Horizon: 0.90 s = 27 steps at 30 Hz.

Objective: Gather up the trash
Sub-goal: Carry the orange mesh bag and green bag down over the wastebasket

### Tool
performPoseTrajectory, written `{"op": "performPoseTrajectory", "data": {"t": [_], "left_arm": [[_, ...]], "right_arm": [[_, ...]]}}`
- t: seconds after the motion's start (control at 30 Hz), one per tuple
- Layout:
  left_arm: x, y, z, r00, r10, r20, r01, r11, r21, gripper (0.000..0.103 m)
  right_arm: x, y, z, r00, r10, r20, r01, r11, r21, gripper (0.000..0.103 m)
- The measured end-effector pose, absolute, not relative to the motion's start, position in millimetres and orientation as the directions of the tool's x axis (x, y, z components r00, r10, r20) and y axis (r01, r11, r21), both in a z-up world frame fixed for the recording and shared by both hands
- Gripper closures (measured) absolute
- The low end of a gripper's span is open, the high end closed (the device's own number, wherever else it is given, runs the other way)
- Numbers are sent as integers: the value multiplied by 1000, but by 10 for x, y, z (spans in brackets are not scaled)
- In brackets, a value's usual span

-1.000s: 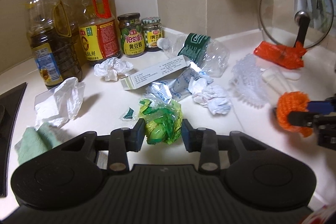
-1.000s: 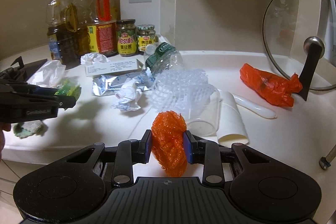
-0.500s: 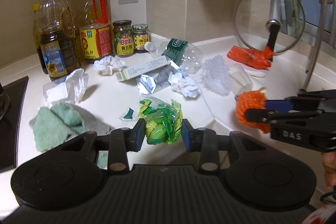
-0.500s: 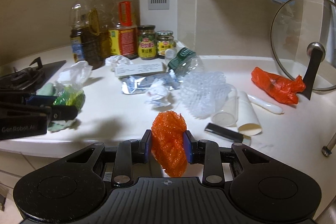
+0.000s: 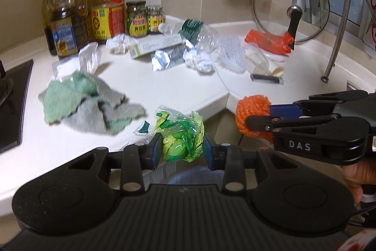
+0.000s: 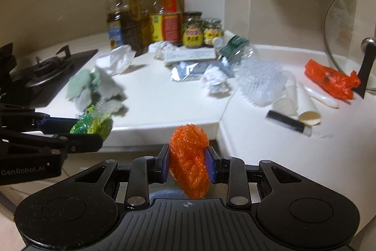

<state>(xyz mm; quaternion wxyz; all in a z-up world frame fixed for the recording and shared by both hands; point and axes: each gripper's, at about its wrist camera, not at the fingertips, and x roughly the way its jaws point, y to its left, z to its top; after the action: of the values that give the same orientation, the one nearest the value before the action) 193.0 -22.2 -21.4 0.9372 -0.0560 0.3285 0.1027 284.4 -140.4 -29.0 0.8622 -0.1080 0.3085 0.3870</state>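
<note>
Two grippers, each with a bit of trash, held out past the counter edge.

Nearest in its own wrist view, the left gripper (image 5: 180,147) is clamped on a crumpled green wrapper (image 5: 182,137), and the right gripper (image 6: 187,164) is squeezing an orange mesh ball (image 6: 189,158); both sit just off the front edge of the white counter (image 5: 164,86), side by side. Next up on the counter is a green rag (image 5: 89,105), with a black stove (image 6: 44,72) off to the left. Further back is the rest of the mess: a crumpled paper (image 6: 215,82), a foil pouch (image 5: 162,59), a long carton (image 5: 156,46), a squashed clear bottle (image 5: 202,35), and an orange bag (image 6: 331,80) by a glass lid (image 5: 291,7). Oil bottles (image 5: 68,22) and jars (image 5: 136,18) line the far wall.
</note>
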Motion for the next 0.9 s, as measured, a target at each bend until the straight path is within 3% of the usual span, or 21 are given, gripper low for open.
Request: {"op": "performPoseTrajectory", "data": {"t": [0.9], "left_arm": [[1740, -90, -1165, 608, 68, -791, -246, 964, -106, 70]], "right_arm": [[2581, -1030, -1309, 313, 486, -816, -826, 563, 18, 71]]}}
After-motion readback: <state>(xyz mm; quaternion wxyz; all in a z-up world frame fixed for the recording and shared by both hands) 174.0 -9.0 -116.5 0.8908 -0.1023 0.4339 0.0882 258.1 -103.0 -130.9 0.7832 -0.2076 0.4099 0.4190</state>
